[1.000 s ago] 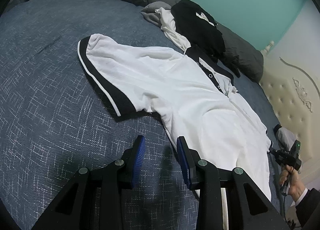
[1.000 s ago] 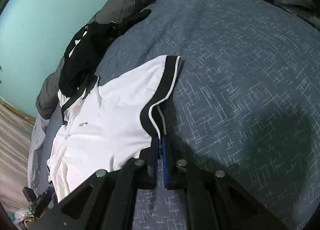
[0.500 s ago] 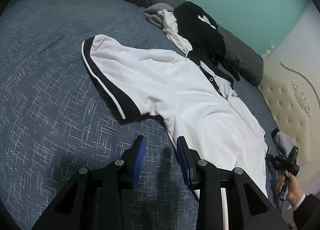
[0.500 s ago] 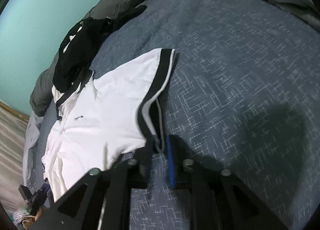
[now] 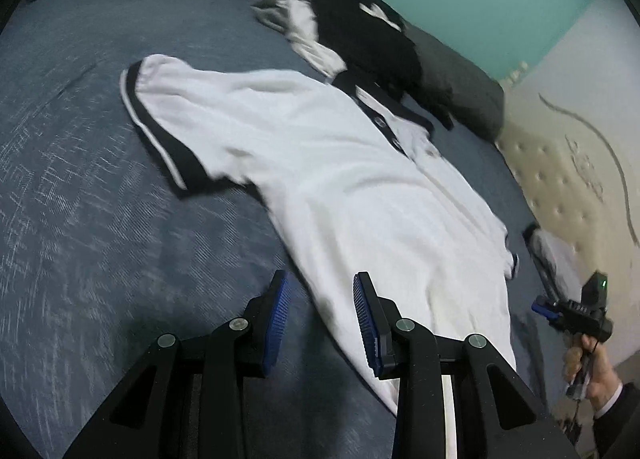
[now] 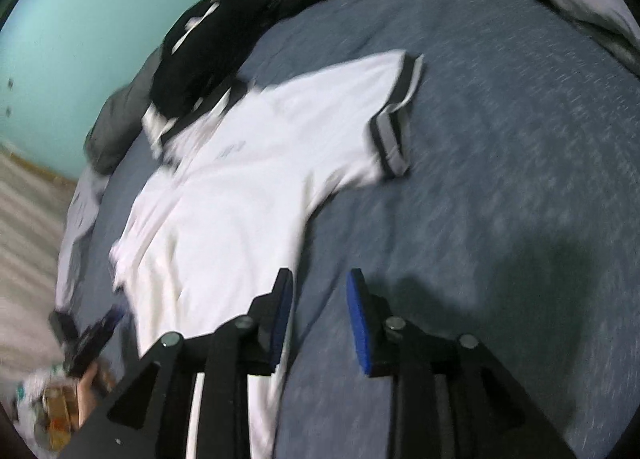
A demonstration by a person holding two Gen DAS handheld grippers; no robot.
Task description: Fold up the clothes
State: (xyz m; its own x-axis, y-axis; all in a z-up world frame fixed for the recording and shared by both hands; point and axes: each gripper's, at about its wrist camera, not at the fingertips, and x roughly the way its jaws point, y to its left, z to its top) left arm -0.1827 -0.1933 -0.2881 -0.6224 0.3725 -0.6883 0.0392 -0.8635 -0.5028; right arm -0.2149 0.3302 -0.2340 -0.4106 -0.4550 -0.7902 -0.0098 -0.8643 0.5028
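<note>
Small dark chest mark on the white polo shirt (image 6: 248, 195), unreadable.

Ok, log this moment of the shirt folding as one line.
shirt: flat on bed, unfolded | left gripper: open, empty | right gripper: just been opening, nothing between fingers, sleeve released

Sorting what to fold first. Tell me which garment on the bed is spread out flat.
The white polo shirt with black-trimmed sleeves lies spread flat on the blue bedspread; the black garment beyond its collar is bunched in a heap.
</note>
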